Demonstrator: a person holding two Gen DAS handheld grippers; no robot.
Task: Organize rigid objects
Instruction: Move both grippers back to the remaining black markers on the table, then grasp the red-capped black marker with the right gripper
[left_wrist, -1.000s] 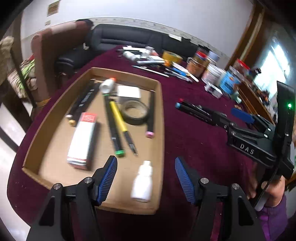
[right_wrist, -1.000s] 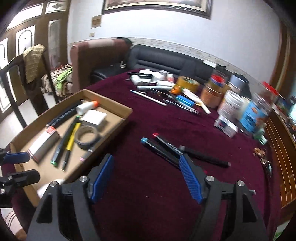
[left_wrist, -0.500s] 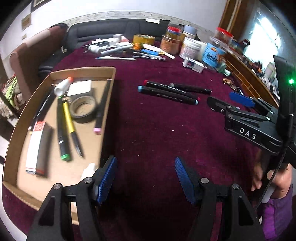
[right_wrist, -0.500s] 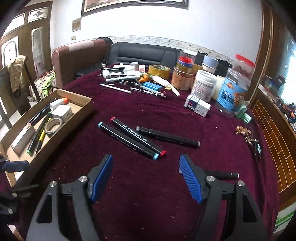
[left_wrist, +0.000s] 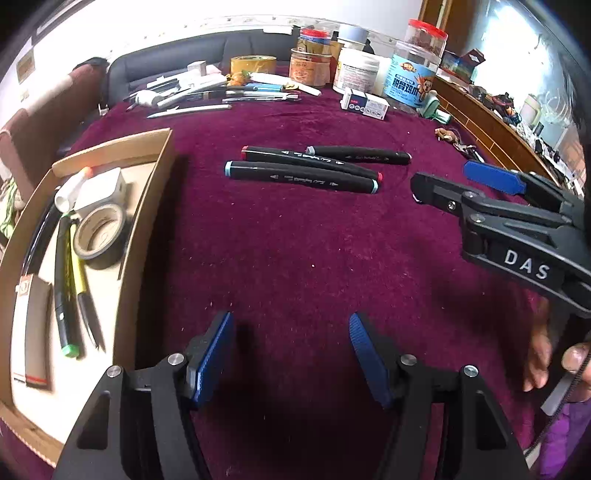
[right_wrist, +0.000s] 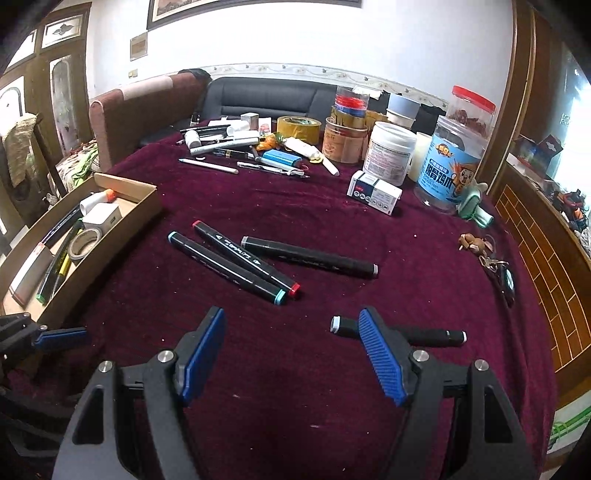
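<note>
Three black markers lie side by side in the middle of the maroon cloth: a teal-capped one (left_wrist: 301, 177) (right_wrist: 225, 267), a red-capped one (left_wrist: 310, 162) (right_wrist: 245, 258) and a grey-capped one (left_wrist: 358, 154) (right_wrist: 308, 256). A fourth marker (right_wrist: 432, 334) lies partly hidden behind my right gripper's right finger. My left gripper (left_wrist: 290, 317) hangs open over bare cloth, nearer than the markers and right of the cardboard tray (left_wrist: 147, 206) (right_wrist: 140, 210). My right gripper (right_wrist: 291, 312) (left_wrist: 441, 175) is open and empty, just short of the markers' near ends.
The tray holds a tape roll (left_wrist: 99, 240), a white box (left_wrist: 101, 186), pens and a flat carton. Jars (right_wrist: 452, 155), a small box (right_wrist: 375, 192), yellow tape (right_wrist: 298, 127) and loose pens crowd the far side. Keys (right_wrist: 495, 264) lie at the right. A hand (left_wrist: 543, 354) holds the right gripper.
The left gripper has swung right, from over the tray to the bare cloth. The right gripper has also swung right, bringing the fourth marker into view. Both stay open.
</note>
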